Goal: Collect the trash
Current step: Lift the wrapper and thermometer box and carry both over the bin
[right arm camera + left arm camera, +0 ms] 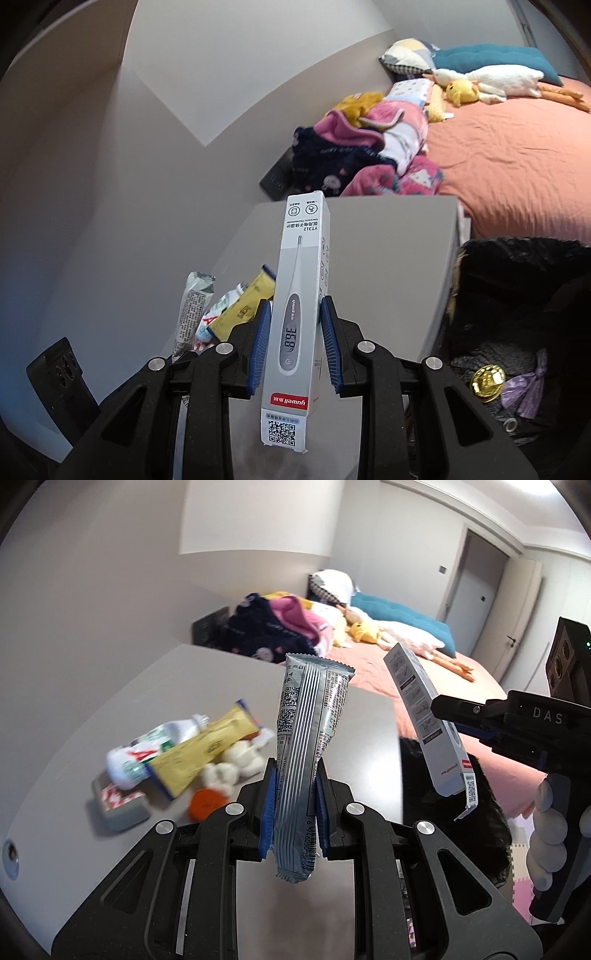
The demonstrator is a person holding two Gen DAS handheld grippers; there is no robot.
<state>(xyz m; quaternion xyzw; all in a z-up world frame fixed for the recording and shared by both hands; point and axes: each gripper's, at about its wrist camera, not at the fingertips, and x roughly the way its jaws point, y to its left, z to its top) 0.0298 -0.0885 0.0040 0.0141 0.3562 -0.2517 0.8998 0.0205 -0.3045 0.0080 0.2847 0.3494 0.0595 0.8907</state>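
My left gripper (294, 805) is shut on a silver snack wrapper (310, 731) and holds it upright above the grey table (207, 686). My right gripper (293, 339) is shut on a white thermometer box (299, 295), held upright above the table's right side; the box also shows in the left wrist view (428, 723). The wrapper also shows in the right wrist view (194, 310). On the table lie a white bottle (147, 753), a yellow packet (203, 753), crumpled tissue (232, 768) and an orange cap (205, 805).
A bin with a black bag (517, 302) stands right of the table, holding a gold lid (487, 382) and a purple wrapper (526, 391). A small grey box (122, 805) sits at the table's left. A bed (517, 158) with clothes and plush toys lies behind.
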